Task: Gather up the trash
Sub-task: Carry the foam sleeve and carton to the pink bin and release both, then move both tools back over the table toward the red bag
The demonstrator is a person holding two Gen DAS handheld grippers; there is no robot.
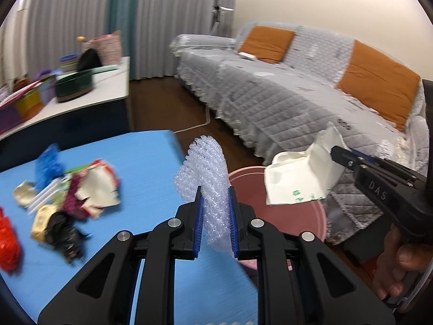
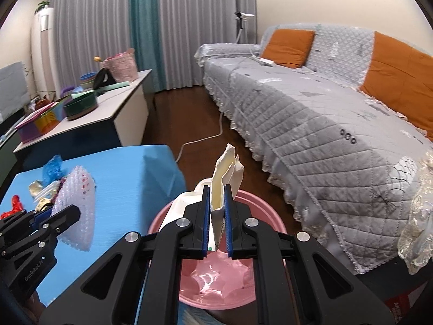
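My left gripper (image 1: 215,193) is shut on a piece of clear bubble wrap (image 1: 205,168), held at the right edge of the blue table (image 1: 135,162). In the right wrist view the same bubble wrap (image 2: 77,211) hangs from the left gripper (image 2: 67,216) over the table. My right gripper (image 2: 217,191) is shut on a torn cream paper package (image 2: 226,178), directly above the pink bin (image 2: 268,214) lined with a pink bag. In the left wrist view that paper package (image 1: 303,176) hangs over the pink bin (image 1: 284,216). A pile of trash (image 1: 67,189) lies on the table's left.
A grey quilted sofa (image 2: 311,113) with orange cushions runs along the right, close to the bin. A white side table (image 2: 108,108) with bowls and baskets stands at the back left. A white cable (image 2: 205,138) lies on the dark floor. A red item (image 1: 8,238) sits at the table's left edge.
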